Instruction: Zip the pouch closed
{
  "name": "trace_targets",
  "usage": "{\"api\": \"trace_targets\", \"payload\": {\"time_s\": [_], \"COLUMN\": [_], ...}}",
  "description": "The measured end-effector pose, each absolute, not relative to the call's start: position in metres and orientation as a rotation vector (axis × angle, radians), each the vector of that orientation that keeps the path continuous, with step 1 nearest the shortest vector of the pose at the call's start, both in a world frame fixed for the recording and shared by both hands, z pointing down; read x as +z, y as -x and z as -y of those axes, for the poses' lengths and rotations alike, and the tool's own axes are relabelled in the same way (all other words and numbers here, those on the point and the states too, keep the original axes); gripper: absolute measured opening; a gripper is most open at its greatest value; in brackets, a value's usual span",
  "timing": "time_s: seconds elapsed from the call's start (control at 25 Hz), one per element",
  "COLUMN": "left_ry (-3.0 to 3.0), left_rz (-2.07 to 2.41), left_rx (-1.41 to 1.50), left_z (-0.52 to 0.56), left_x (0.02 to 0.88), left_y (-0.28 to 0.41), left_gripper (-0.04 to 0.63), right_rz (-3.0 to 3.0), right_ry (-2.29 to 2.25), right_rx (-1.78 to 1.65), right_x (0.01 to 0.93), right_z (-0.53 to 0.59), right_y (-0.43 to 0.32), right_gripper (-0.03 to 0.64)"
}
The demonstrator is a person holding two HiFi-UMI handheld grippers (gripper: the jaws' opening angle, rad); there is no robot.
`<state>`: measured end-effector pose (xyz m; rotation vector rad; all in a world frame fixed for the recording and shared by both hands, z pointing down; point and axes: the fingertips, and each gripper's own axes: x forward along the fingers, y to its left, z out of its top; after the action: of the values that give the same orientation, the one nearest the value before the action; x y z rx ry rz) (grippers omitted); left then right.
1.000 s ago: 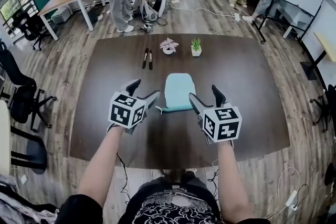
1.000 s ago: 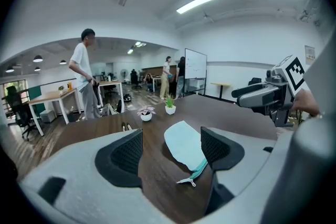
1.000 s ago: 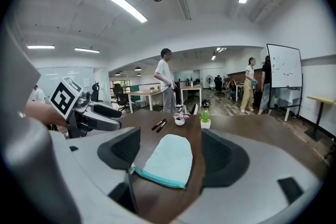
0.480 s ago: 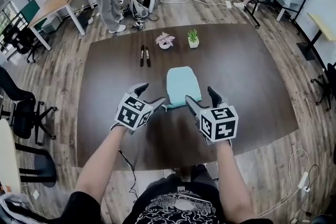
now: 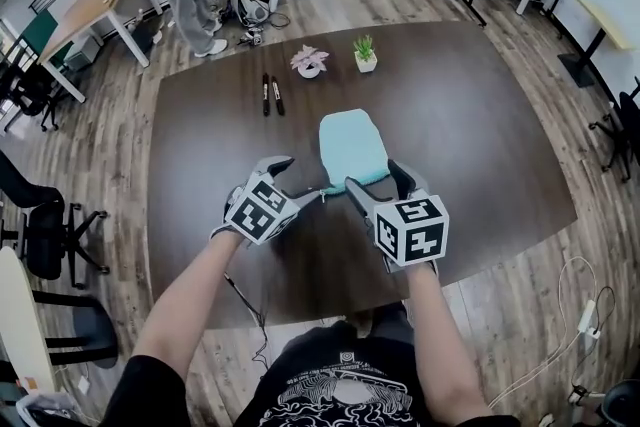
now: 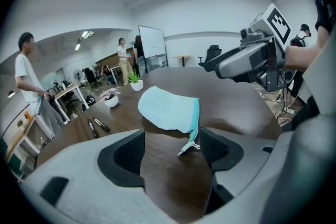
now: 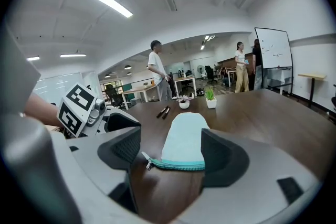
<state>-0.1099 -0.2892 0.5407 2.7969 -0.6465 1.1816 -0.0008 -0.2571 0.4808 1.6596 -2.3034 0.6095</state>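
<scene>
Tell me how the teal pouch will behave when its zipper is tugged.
Probably floppy: the teal pouch looks like thin cloth, its edge lifted and wavy. Lying flat, it is likely light and may slide on the smooth table unless pinned.

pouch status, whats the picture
Left gripper open, right gripper open, both empty. Pouch flat on table, zipper pull at its left end, by left jaws, ungripped. Path clear.

Pouch on table, left claw, right claw
</scene>
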Motion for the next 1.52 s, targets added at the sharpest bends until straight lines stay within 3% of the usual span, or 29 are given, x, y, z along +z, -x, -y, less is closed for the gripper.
{"api": "trace_targets", "payload": {"time_s": [0.48, 0.64, 0.88, 1.52], "left_ry": [-2.845, -2.879, -2.896, -2.923], "left_rz": [0.382, 0.343, 0.187, 0.141], "left_rx": [1.329, 1.347, 1.399, 1.425], "left_z": [0.282, 0.285, 0.275, 0.273], "left_x": [0.585, 0.589, 0.601, 0.609], "left_y": [0.100, 0.100, 0.095, 0.092], "left_gripper": [0.318, 0.247, 0.235, 0.054], "right_rz": [2.237, 2.236, 2.219, 2.188], "right_ry": [-1.705, -1.707, -1.716, -1.715], "right_rx": [0.646, 0.647, 0.657, 0.686], "right_x": [0.500, 0.502, 0.509, 0.520], "right_z": [0.248, 0.250, 0.250, 0.247], "right_y": [-0.005, -0.001, -0.004, -0.007], "right_gripper": [0.356, 0.356, 0.356, 0.356]}}
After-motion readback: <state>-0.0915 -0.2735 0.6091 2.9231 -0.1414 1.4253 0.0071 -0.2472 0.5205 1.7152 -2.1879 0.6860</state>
